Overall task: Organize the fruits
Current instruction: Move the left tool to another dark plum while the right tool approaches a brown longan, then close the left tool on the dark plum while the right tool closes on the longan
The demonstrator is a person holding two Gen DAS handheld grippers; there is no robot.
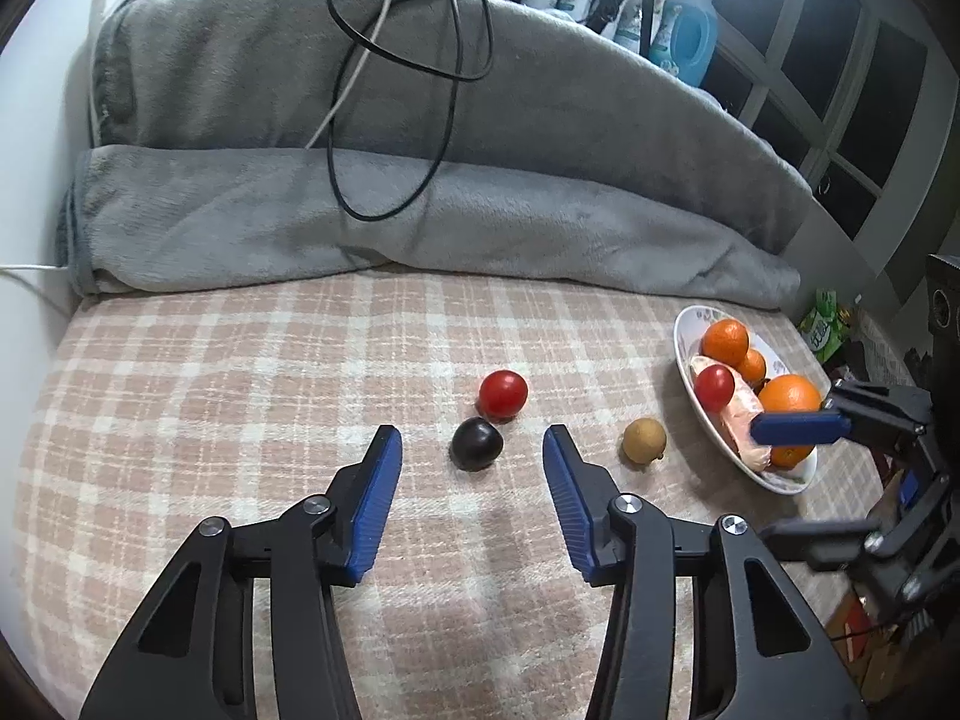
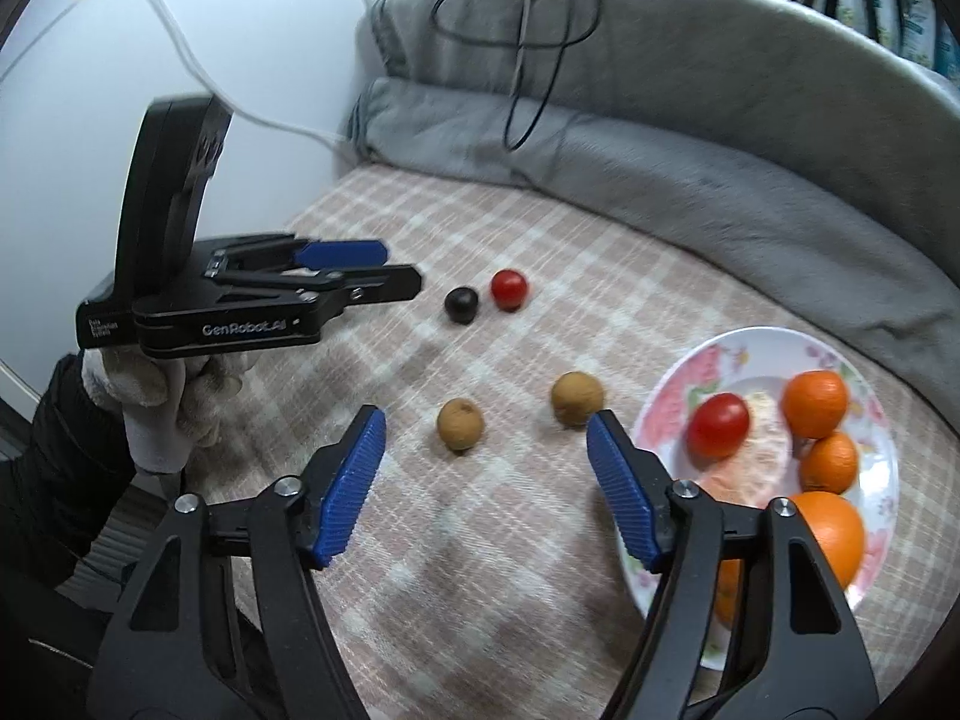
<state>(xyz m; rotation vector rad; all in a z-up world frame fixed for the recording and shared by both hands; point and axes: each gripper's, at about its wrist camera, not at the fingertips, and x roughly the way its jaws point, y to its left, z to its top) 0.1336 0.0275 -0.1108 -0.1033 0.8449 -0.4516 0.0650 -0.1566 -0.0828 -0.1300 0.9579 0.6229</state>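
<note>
My left gripper (image 1: pixel 472 441) is open and empty, just short of a dark plum (image 1: pixel 476 444) with a red tomato (image 1: pixel 503 394) behind it. A brown longan (image 1: pixel 644 441) lies to the right. The white floral plate (image 1: pixel 687 354) at the right holds oranges, a tomato and a peeled fruit. My right gripper (image 2: pixel 486 423) is open and empty above the cloth, with two brown longans (image 2: pixel 460 423) (image 2: pixel 577 398) between and ahead of its fingers. The plate (image 2: pixel 672 384) sits at its right. The plum (image 2: pixel 461 304) and tomato (image 2: pixel 509 289) lie farther off.
A plaid cloth (image 1: pixel 240 372) covers the surface. A grey blanket (image 1: pixel 300 222) with black cables is piled along the back. Bottles (image 1: pixel 690 30) stand behind by the window. The left gripper (image 2: pixel 384 267) with its gloved hand shows at the left of the right wrist view.
</note>
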